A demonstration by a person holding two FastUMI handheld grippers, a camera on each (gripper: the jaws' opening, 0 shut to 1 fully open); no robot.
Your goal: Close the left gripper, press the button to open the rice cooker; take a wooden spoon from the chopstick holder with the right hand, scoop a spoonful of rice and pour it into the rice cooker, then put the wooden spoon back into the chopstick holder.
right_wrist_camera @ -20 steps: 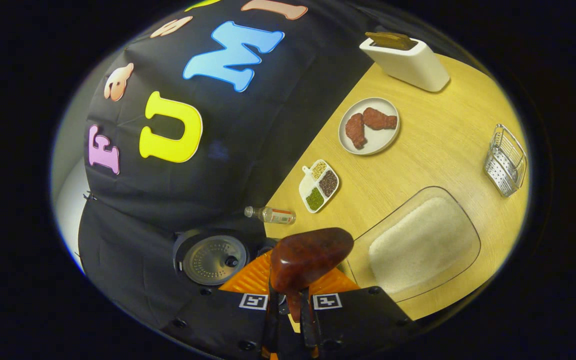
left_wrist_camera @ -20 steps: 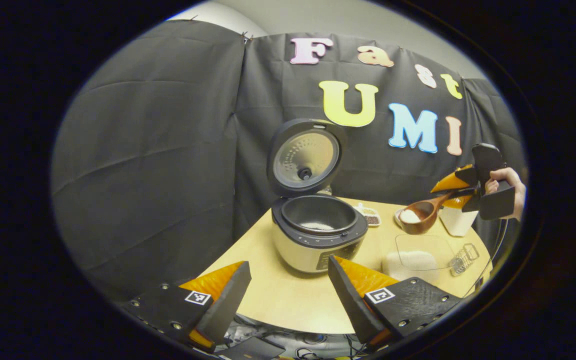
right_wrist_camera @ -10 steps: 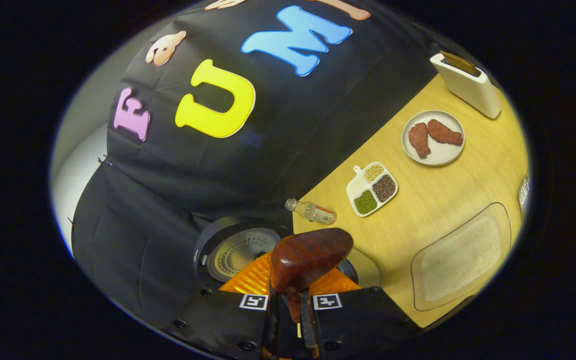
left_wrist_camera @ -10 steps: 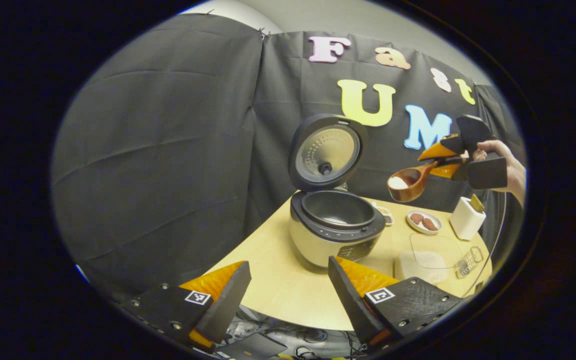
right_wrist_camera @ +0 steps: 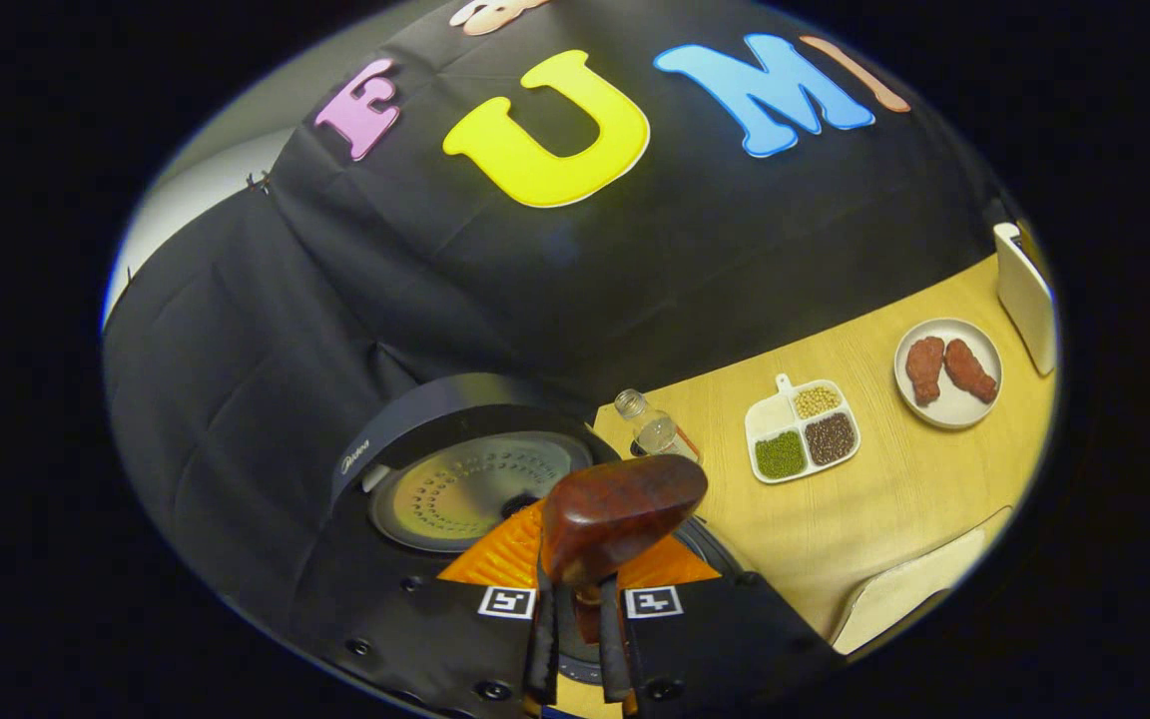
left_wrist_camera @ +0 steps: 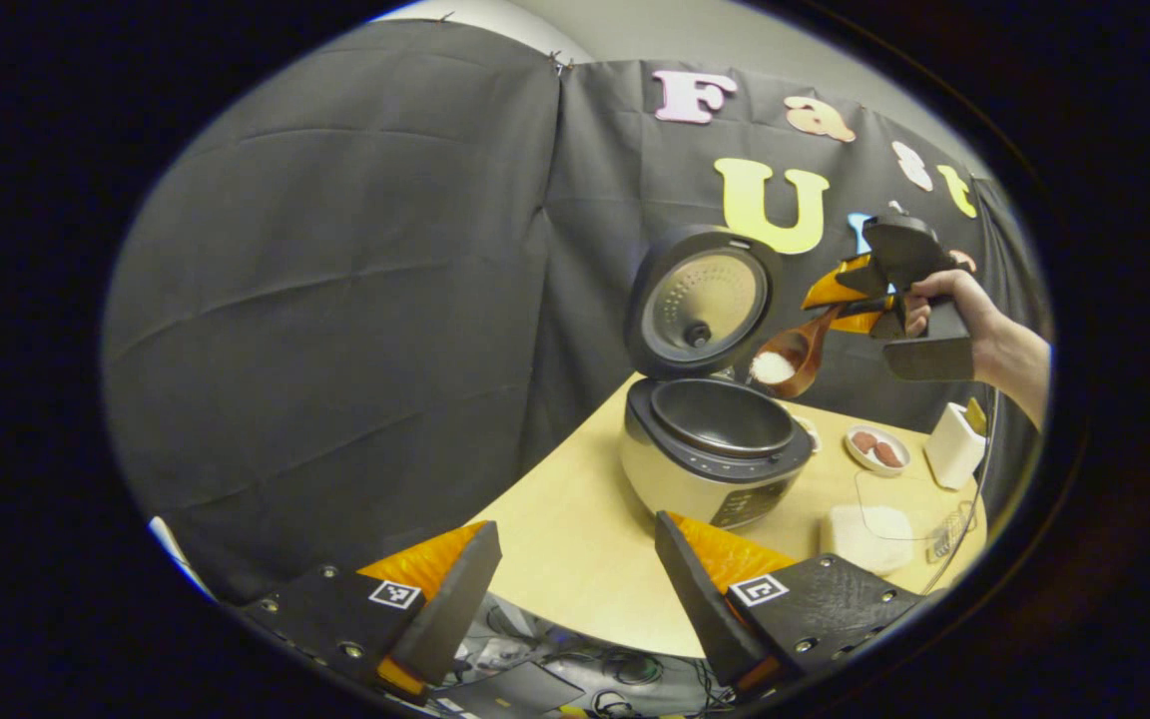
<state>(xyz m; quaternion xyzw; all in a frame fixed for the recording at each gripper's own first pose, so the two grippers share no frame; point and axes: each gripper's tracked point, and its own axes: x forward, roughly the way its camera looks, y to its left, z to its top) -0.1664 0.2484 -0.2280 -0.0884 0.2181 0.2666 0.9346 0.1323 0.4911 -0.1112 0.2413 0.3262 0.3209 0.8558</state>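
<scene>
Over the last second the right gripper (left_wrist_camera: pixel 850 300) has carried the wooden spoon (left_wrist_camera: pixel 790 358) from above the rice tray (left_wrist_camera: pixel 869 519) to beside the rice cooker's (left_wrist_camera: pixel 715 449) raised lid. Its fingers clench the handle. Rice sits in the bowl, so the pour looks next.

The spoon's long axis runs forward from the right gripper (right_wrist_camera: pixel 577 599), bowl ahead of the tips and slightly below them (tilted toward the open pot).

The left gripper (left_wrist_camera: pixel 575 579) is spread wide and empty, the cooker well ahead of it.
</scene>
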